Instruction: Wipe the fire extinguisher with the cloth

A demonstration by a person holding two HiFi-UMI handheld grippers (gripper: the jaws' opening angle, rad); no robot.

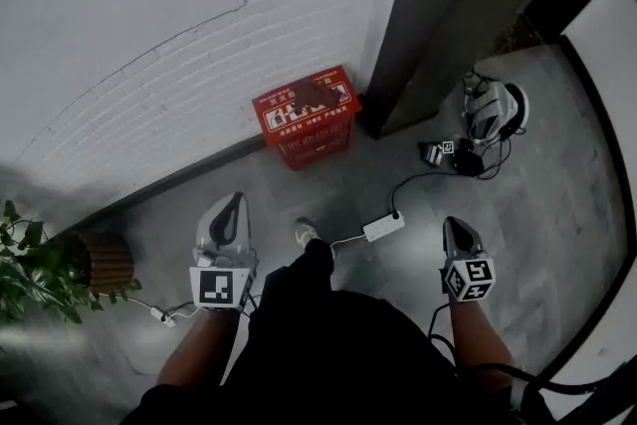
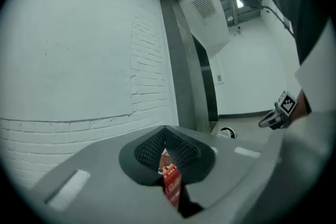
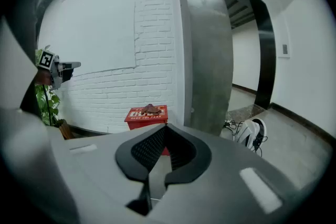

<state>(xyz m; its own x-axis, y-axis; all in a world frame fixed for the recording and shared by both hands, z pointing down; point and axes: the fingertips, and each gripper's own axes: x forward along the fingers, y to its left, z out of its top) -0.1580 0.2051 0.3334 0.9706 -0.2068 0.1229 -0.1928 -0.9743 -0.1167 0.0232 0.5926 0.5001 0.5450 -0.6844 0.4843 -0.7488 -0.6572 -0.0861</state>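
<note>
A red fire extinguisher box (image 1: 307,119) stands on the floor against the white brick wall, with a brownish cloth (image 1: 317,93) lying on its lid. Both show in the right gripper view too, the box (image 3: 137,117) with the cloth (image 3: 149,109) on top. Through the left jaws' slit a strip of the red box (image 2: 171,180) shows. My left gripper (image 1: 236,201) is held well short of the box, shut and empty. My right gripper (image 1: 453,222) hangs further right, also shut with nothing in it.
A potted plant (image 1: 40,269) stands at the left by the wall. A white power strip (image 1: 383,226) with cables lies on the floor between the grippers. A white device with wires (image 1: 493,109) sits by the grey pillar (image 1: 438,15). The person's shoe (image 1: 307,232) shows below the box.
</note>
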